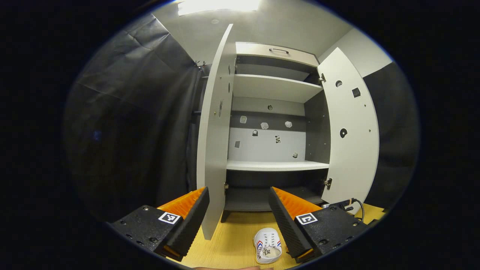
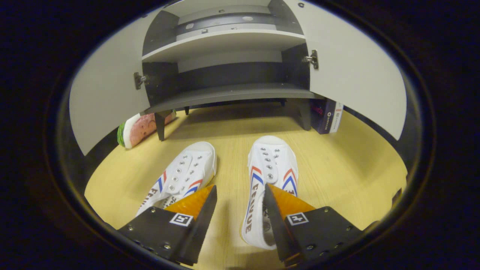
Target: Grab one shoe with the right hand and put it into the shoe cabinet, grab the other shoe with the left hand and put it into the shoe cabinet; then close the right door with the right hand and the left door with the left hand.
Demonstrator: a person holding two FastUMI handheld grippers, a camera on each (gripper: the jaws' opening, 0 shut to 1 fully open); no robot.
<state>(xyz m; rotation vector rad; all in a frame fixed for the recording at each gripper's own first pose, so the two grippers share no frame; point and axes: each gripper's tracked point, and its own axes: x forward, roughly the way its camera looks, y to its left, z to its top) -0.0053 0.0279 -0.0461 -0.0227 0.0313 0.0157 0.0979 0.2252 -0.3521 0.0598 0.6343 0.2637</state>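
Right gripper (image 2: 240, 210) hangs spread wide above 2 white shoes (image 2: 272, 176) on the wooden floor (image 2: 356, 168), before the shoe cabinet (image 2: 225, 41). Left gripper (image 1: 240, 210) is likewise spread, holding nothing, facing both open doors (image 1: 350, 127).

This is a staged recording booth, not a real home: black cloth (image 1: 142, 112) hangs as walls around a lone shoe cabinet (image 1: 273, 88) standing on a pale wooden floor (image 2: 337, 168). Small printed markers (image 1: 277, 139) dot the cabinet's back panel, and a watermelon-slice prop (image 2: 139, 128) lies beside its leg.
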